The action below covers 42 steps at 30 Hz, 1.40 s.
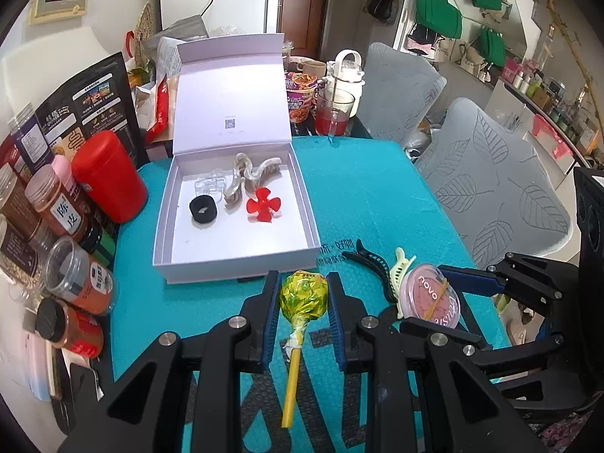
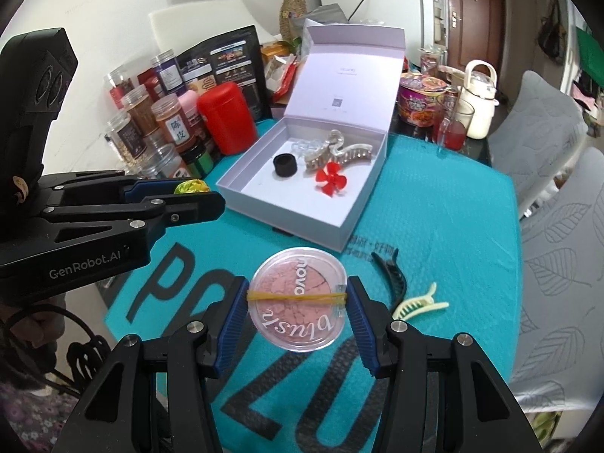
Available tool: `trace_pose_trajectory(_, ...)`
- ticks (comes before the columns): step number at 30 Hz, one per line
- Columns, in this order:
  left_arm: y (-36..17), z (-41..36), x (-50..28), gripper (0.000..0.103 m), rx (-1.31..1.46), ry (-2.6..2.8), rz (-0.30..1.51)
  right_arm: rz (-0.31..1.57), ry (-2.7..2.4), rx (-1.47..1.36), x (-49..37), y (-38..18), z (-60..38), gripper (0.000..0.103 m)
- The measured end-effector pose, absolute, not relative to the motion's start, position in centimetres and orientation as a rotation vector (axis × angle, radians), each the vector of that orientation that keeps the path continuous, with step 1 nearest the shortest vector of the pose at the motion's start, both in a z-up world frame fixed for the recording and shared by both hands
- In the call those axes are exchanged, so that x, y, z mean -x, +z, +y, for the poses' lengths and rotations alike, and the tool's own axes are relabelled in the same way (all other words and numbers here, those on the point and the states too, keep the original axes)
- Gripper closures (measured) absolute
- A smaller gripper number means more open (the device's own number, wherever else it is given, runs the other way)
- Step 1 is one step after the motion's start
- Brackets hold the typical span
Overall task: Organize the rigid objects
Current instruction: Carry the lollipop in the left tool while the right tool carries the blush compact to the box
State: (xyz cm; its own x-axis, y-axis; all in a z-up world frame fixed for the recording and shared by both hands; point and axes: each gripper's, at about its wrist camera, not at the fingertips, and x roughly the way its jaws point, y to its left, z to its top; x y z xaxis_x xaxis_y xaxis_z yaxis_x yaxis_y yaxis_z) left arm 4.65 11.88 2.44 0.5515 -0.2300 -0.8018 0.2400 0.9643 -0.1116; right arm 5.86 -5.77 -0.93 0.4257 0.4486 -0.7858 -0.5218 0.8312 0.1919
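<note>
Now left claw (image 1: pixel 303 294) grips lollipop (image 1: pixel 303 292); right claw (image 2: pixel 298 302) grips blush compact (image 2: pixel 298 298).

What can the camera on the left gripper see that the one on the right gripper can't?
Only the left wrist view shows the whole lollipop, yellow stick included, clamped in the left gripper. Only the right wrist view shows the blush compact face on, with its rubber band, clamped in the right gripper. Both show the open white box, the red propeller inside it, and the black hair clip and cream hair clip on the teal mat.
</note>
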Motion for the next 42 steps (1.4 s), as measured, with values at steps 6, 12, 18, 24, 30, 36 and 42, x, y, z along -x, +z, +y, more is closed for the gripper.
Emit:
trace_pose_trajectory(6,2.1,13.4,-7.2,0.079,-0.008,-0.298,0.949,0.952,0.589,0.092,-8.1,-1.0,-4.1,0.052)
trace_pose_trajectory(12,2.1,14.5,-9.8,0.079,-0.006,-0.31,0.943,0.951,0.567,0.098,-10.3,-1.0,-2.8,0.052)
trace_pose_trajectory(18,1.8,15.6,-12.6,0.079,-0.008,-0.308,0.934,0.951,0.555,0.098,-13.0,-1.2,-1.5,0.052)
trace_pose_trajectory(24,1.4,16.5,-15.5,0.079,-0.001,-0.301,0.932,0.95,0.543,0.089,-15.7,-1.6,-0.4,0.052)
trace_pose_trajectory(30,0.8,17.5,-18.3,0.079,-0.006,-0.289,0.923,0.946,0.528,0.083,-18.8,-2.2,0.4,0.052)
trace_pose_trajectory(36,-0.4,18.2,-21.3,0.079,-0.01,-0.286,0.926,0.933,0.512,0.09,-21.5,-2.9,1.2,0.052)
trace_pose_trajectory(42,-1.6,18.7,-23.7,0.079,-0.02,-0.274,0.924,0.925,0.499,0.099,-24.1,-4.1,1.9,0.052)
